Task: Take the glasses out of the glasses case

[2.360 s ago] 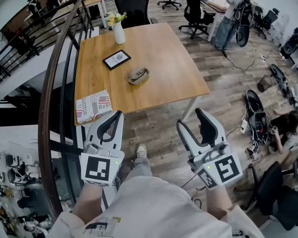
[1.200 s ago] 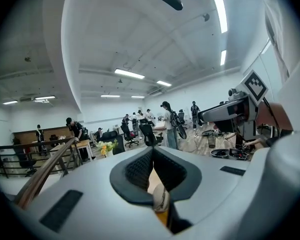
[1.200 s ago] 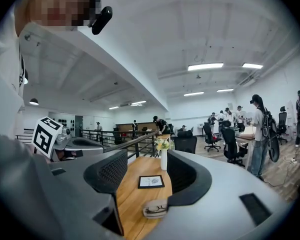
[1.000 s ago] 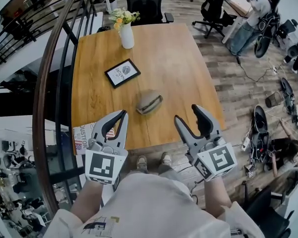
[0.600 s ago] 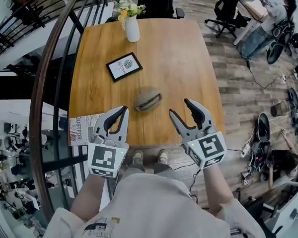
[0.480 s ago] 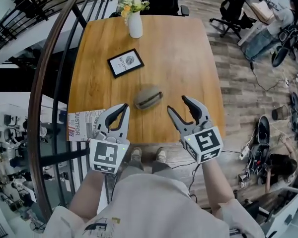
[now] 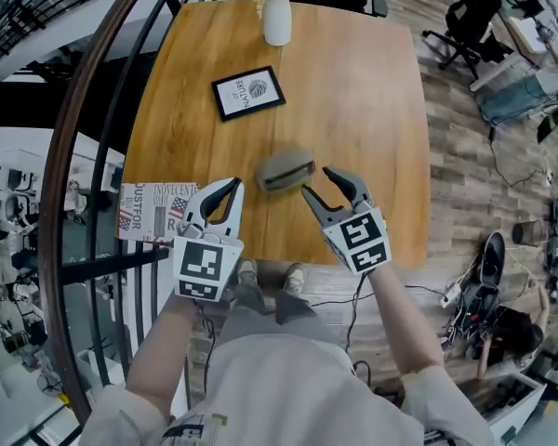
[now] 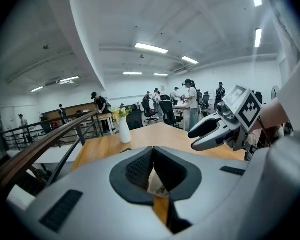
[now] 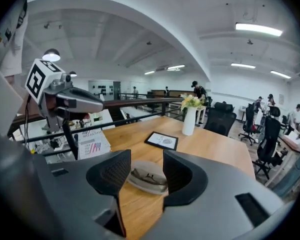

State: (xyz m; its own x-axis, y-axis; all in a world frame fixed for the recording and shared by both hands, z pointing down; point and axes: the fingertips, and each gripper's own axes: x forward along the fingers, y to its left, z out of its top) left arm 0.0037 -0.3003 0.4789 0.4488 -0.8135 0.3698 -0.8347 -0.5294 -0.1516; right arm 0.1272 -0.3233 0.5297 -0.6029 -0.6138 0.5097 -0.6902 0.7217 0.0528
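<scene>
Starting at the right gripper (image 7: 316,181): jaws apart, having just been closing a little, with nothing between the pads and only the glasses case (image 7: 285,168) framed in the gap. Just beyond those tips at eleven o'clock, on the near half of the table (image 7: 353,100), and not yet touched. Appears to lie open, with the glasses (image 9: 149,176) resting in the lower shell.

Over at nine o'clock, the left gripper (image 7: 225,193): tips together, clamped on nothing, above the table's near edge, with a printed paper (image 7: 153,210) at its nine o'clock. Further out, at eleven o'clock from the case, a framed card (image 7: 248,92). Beyond that, at the far edge, a vase of flowers (image 7: 277,17).

As for the glasses: probably light and fragile, with a thin frame, springy temples and lenses easy to scratch. Best pinched gently at the bridge or at a temple near its hinge, never on a lens. As for the case: likely to slide on smooth wood, so worth steadying with the left gripper during the lift.
</scene>
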